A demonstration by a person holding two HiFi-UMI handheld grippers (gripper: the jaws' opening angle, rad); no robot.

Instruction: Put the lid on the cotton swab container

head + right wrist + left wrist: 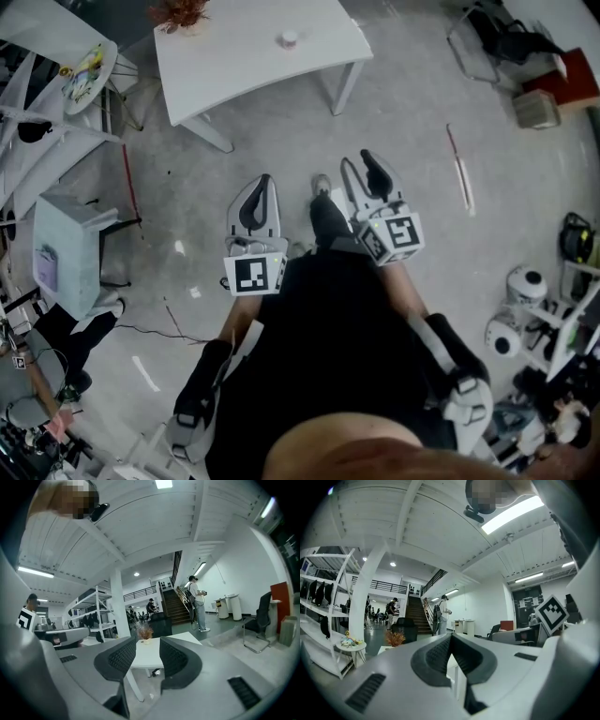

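A white table (253,52) stands some way ahead on the grey floor. On it are a small white round container (289,38) and a dried plant in a pot (178,13); I cannot make out a separate lid. Both grippers are held level in front of the person's body, far short of the table. My left gripper (258,192) has its dark pads together with nothing between them (451,644). My right gripper (364,173) stands open and empty (147,656). In the right gripper view the table (149,654) and the plant (144,632) show through the gap.
A round side table (89,70) with colourful items and white shelving stand at the left, with a pale box (66,253) below. A black chair (506,33) is at the far right, white machines (516,319) at the right. People stand by a staircase (415,616).
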